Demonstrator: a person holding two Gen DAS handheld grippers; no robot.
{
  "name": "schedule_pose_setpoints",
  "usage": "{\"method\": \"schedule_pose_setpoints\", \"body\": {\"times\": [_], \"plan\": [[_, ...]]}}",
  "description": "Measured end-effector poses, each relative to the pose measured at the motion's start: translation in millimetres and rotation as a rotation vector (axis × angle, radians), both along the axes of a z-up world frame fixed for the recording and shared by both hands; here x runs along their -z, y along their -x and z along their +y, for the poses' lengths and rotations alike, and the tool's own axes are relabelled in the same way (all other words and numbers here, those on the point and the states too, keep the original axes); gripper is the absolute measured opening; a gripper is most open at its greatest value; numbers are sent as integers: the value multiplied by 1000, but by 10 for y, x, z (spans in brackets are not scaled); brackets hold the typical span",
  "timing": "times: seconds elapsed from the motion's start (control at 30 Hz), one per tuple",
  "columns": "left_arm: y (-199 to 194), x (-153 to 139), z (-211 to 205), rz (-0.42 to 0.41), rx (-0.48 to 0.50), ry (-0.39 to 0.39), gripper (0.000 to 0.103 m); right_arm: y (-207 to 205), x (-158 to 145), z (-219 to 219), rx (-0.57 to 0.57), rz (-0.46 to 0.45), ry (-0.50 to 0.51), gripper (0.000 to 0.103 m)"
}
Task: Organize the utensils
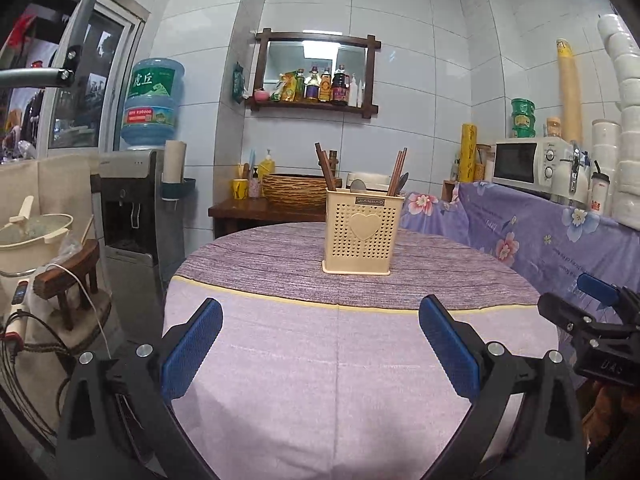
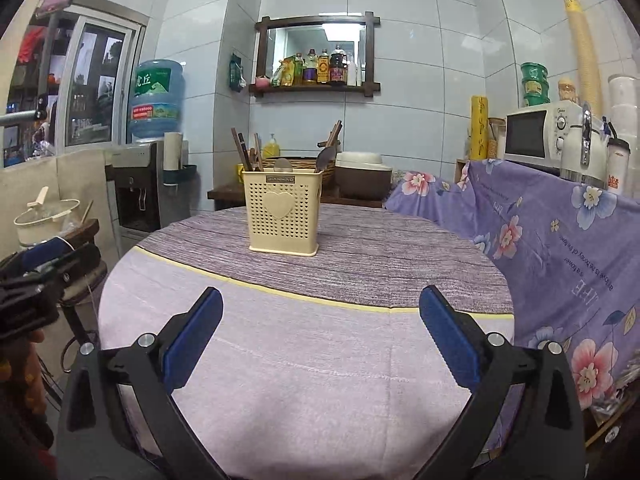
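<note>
A cream perforated utensil holder (image 1: 363,232) with a heart on its front stands upright on the far half of the round table (image 1: 340,360); it also shows in the right wrist view (image 2: 282,216). Brown chopsticks (image 1: 325,168) and spoons (image 1: 358,186) stick out of it, as do the chopsticks (image 2: 244,148) and spoons (image 2: 325,158) in the right wrist view. My left gripper (image 1: 320,320) is open and empty, over the near table, well short of the holder. My right gripper (image 2: 320,320) is open and empty too, likewise short of the holder; it also shows at the right edge of the left view (image 1: 592,304).
The table carries a purple cloth. A floral-covered counter (image 2: 560,240) with a microwave (image 2: 540,136) runs along the right. A water dispenser (image 1: 128,200), a pot (image 1: 32,236) and a wooden stool (image 1: 68,280) stand left. A side table with a wicker basket (image 1: 296,190) is behind.
</note>
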State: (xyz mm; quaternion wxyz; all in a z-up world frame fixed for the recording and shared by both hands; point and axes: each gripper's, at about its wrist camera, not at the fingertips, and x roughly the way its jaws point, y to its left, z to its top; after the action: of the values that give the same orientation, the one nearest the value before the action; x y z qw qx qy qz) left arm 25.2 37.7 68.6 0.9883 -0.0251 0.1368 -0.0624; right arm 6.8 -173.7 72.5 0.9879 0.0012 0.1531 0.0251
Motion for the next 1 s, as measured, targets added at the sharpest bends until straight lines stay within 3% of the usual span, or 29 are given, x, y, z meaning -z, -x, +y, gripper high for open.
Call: {"method": "schedule_pose_setpoints", "body": {"times": [0.47,1.0], "plan": [[72,38,13,1,22,33,98,21,-14,-4,1,-1,-19,97],[88,50,-25,11,37,17,98,30,-7,4,-4,2,-16,97]]}}
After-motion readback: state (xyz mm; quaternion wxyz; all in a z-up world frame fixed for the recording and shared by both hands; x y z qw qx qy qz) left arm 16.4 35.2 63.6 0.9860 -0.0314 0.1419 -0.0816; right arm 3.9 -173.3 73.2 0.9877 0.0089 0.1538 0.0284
